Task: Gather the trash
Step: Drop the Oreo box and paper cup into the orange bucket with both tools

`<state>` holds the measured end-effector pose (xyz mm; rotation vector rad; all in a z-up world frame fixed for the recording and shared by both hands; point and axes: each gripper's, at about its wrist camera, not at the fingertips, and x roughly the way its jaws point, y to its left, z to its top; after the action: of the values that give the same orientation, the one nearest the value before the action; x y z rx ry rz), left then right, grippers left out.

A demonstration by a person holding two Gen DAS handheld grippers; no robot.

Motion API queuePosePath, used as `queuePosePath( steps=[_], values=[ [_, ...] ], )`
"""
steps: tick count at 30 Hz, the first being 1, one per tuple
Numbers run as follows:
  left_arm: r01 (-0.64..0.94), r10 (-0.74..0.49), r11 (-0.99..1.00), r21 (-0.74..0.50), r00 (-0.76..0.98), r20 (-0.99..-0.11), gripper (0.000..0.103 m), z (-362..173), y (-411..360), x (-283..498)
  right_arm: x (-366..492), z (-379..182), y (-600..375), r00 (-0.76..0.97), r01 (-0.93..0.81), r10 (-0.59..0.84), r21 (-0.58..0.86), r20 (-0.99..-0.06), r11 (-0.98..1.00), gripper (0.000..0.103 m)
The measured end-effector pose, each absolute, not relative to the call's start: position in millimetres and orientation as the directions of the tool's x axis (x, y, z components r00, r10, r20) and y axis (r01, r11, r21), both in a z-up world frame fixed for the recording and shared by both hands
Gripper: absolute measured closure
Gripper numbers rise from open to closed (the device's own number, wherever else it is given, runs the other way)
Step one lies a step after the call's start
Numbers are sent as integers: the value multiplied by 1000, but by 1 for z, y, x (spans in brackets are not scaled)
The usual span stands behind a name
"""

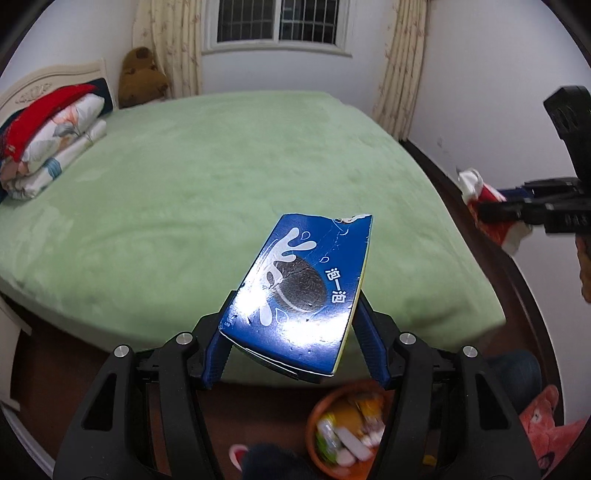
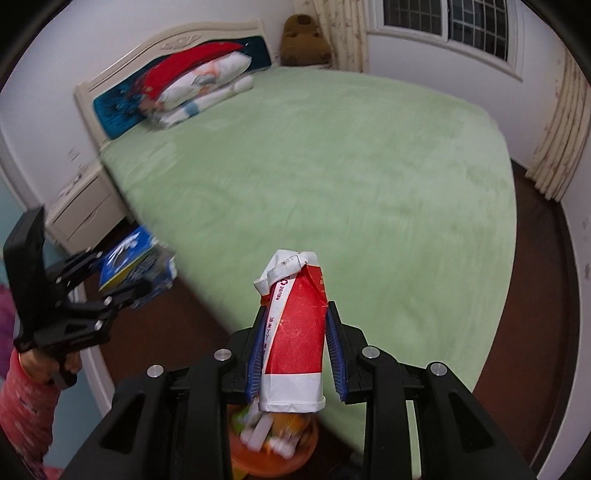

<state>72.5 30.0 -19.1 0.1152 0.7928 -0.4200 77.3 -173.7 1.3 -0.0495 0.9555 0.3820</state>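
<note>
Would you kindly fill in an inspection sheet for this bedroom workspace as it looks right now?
Surface: green fleece bedspread, bare apart from the folded bedding at the headboard.
Job's things: blue cookie box held in the left gripper; red-and-white crumpled paper cup held in the right gripper; orange trash bin on the floor below, already holding wrappers.
Clutter: brown plush toy in the corner; pink plush toy on the floor.
Grippers: both shut on their items, above the bin.
Cables: nothing seen.
Surroundings: window, floral curtains, white bedside cabinet, dark wooden floor.
</note>
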Motion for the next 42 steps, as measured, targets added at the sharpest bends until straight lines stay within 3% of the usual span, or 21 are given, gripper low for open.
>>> queuePosePath(
  steps=[10,20,28,30,32,36,42],
  values=[
    [400,-307,910,-111,465,-831,45,-112,-15,15,-8,-123,-189,369,-303,335,228,-867,925,73],
    [281,-303,933,-227,267,-915,45,-224,-37,1,-26,-229,-184,205,-229,316,269,-926,935,73],
    [209,-237,956,-207,131,-963,45,-295,-50,10,-17,-280,-157,89,-203,303,281,-949,938,72],
    [200,-224,959,-200,103,-969,44,-305,-54,13,-16,-292,-151,65,-201,297,279,-953,939,60],
    [195,-184,967,-164,90,-979,41,-311,-52,17,-18,-299,-154,57,-193,280,265,-958,945,31],
    [180,-132,978,-108,123,-984,25,-309,-45,17,-17,-293,-165,89,-183,258,239,-962,954,30],
    [132,-110,987,-88,170,-979,22,-295,-25,24,-12,-279,-179,127,-160,265,244,-956,957,25]
  ],
)
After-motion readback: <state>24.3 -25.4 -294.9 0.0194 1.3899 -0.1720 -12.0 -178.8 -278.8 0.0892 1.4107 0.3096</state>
